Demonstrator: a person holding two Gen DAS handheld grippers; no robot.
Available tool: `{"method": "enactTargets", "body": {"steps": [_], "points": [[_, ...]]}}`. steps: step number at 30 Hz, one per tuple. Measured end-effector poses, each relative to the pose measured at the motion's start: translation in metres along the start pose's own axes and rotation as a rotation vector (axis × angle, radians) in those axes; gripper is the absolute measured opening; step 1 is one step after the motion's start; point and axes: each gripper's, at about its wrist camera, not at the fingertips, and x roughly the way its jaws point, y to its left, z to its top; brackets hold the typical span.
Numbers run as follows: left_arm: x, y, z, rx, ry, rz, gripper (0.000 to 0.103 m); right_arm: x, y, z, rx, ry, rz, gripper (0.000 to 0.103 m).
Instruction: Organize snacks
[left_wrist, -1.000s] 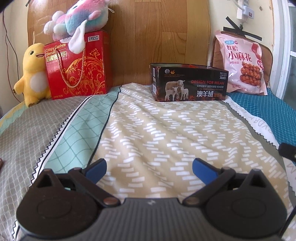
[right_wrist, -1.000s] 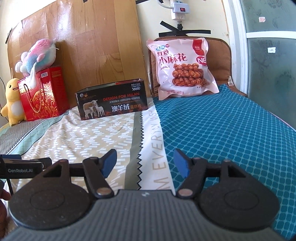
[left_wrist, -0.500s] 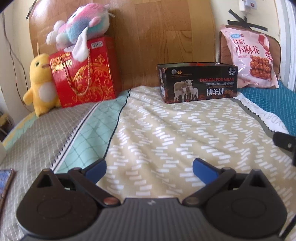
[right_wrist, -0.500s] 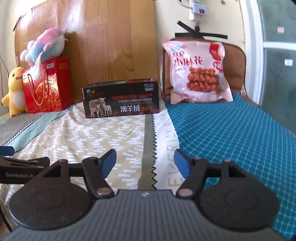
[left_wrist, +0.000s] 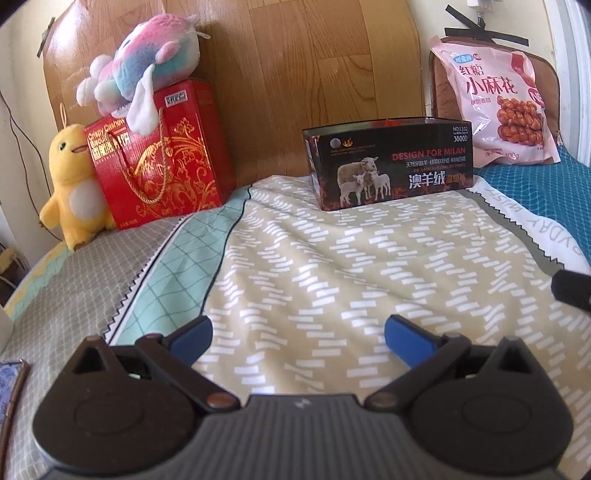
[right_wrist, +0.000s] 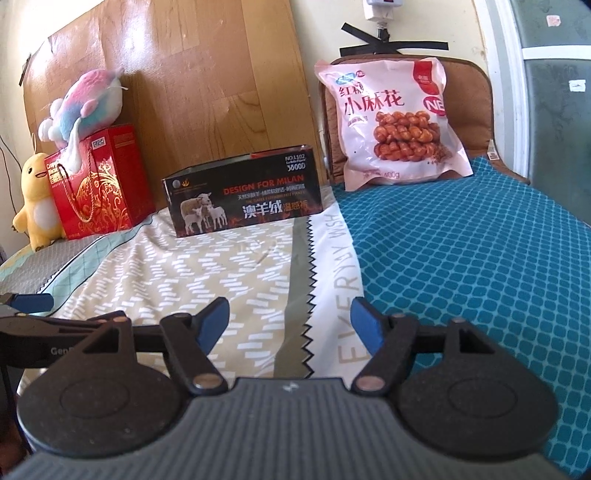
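A pink snack bag (left_wrist: 498, 107) (right_wrist: 399, 118) leans upright against a brown cushion at the bed's far right. A black open box (left_wrist: 391, 162) (right_wrist: 243, 195) printed with sheep stands at the head of the bed, middle. A red biscuit gift box (left_wrist: 159, 158) (right_wrist: 96, 184) stands far left. My left gripper (left_wrist: 297, 338) is open and empty, low over the beige bedspread. My right gripper (right_wrist: 290, 321) is open and empty over the bedspread's white zigzag strip. The left gripper's tip shows in the right wrist view (right_wrist: 29, 302).
A pastel plush (left_wrist: 144, 77) lies on the red box, a yellow duck plush (left_wrist: 74, 184) beside it. A wooden headboard (left_wrist: 295, 66) stands behind. A blue patterned cloth (right_wrist: 480, 266) covers the bed's right side. A window frame (right_wrist: 509, 81) is at right.
Both grippers have drawn back and turned slightly right; the boxes and bag look a bit farther and shifted. The jaws stayed open. No object has moved.
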Motion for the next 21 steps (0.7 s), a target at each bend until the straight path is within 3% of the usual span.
{"method": "enactTargets", "body": {"steps": [16, 21], "points": [[0.001, 0.001, 0.004, -0.023, 0.014, -0.029, 0.103, 0.002, 0.001, 0.0, -0.009, 0.014, 0.005, 0.074], [-0.007, -0.001, 0.005, -0.018, -0.009, 0.005, 0.103, 0.002, -0.001, 0.001, -0.006, 0.01, 0.009, 0.074]]}}
